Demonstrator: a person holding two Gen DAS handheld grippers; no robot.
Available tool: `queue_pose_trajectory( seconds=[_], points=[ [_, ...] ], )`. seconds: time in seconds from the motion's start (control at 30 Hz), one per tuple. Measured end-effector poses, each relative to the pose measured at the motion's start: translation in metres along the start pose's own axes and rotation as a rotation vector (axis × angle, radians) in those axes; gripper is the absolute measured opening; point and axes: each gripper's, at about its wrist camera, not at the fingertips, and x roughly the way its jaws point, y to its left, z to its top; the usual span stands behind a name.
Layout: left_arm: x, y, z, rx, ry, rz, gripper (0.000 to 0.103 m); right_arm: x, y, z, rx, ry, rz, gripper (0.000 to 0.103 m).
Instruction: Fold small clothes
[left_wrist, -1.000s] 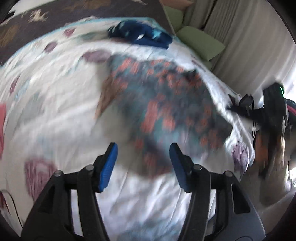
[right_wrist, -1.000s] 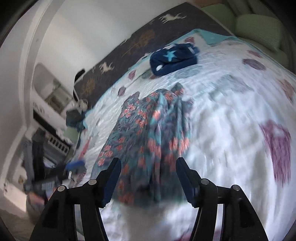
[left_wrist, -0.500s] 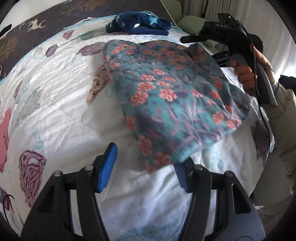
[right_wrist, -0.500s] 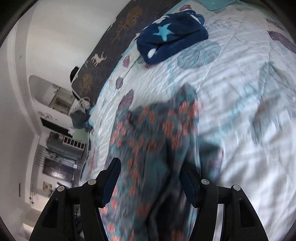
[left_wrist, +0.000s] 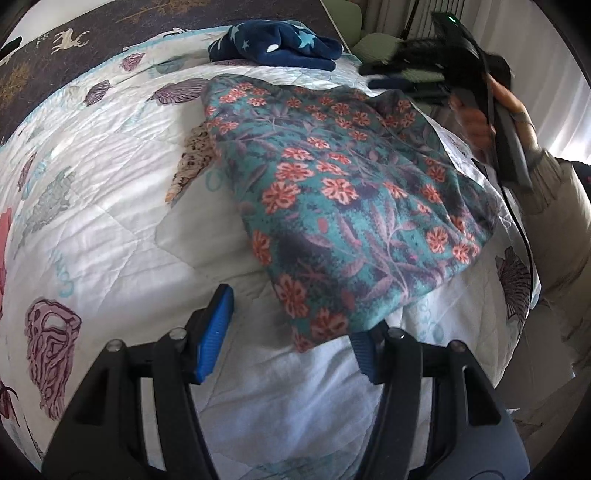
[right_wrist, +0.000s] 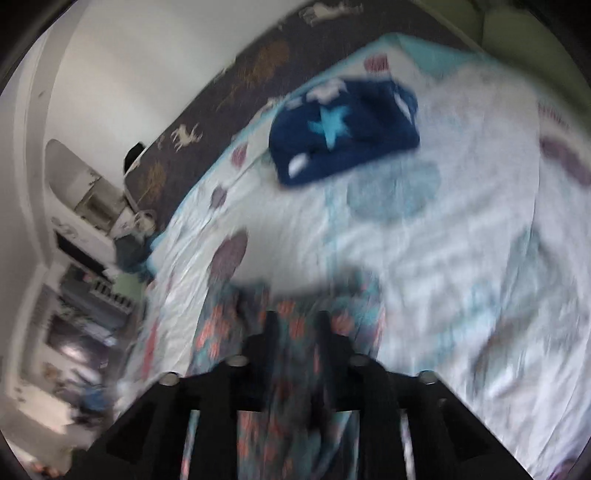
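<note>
A teal garment with orange flowers lies spread on the bed. Its near corner reaches between the blue pads of my left gripper, which is open just above the quilt. My right gripper, held by a hand, is at the garment's far right edge. In the blurred right wrist view, the right gripper has its jaws closing, narrow, with a bunch of the floral cloth between them.
A folded navy garment with light stars lies at the far end of the white patterned quilt. Green pillows sit beyond it. A dark deer-print cover borders the quilt. Shelves stand beside the bed.
The right gripper has travelled along the garment to its far edge and its jaws have narrowed onto the cloth. The left gripper has settled at the near corner, jaws unchanged.
</note>
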Motion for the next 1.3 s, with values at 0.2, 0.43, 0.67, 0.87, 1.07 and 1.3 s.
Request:
queue_pose_trajectory(
  seconds=[0.2, 0.43, 0.67, 0.87, 1.07, 1.3],
  points=[
    [-0.003, 0.005, -0.002, -0.013, -0.003, -0.009, 0.061, -0.037, -0.006, -0.045, -0.032, 0.047, 0.022, 0.033],
    [-0.008, 0.003, -0.003, -0.003, -0.014, -0.025, 0.061, -0.047, 0.002, -0.080, -0.035, 0.123, 0.076, 0.070],
    [-0.012, 0.001, -0.006, -0.004, -0.013, -0.021, 0.061, 0.010, -0.009, -0.042, 0.032, 0.128, 0.073, 0.070],
    [-0.015, -0.001, -0.004, 0.014, -0.017, 0.005, 0.061, 0.034, -0.006, -0.010, 0.046, 0.099, -0.005, 0.005],
    [-0.021, -0.005, 0.000, 0.043, -0.046, 0.016, 0.061, -0.004, 0.041, -0.011, -0.179, -0.026, -0.186, 0.015],
    [-0.020, -0.002, -0.001, 0.029, -0.042, 0.009, 0.061, -0.041, 0.012, -0.014, -0.051, -0.022, -0.147, 0.039]
  ],
)
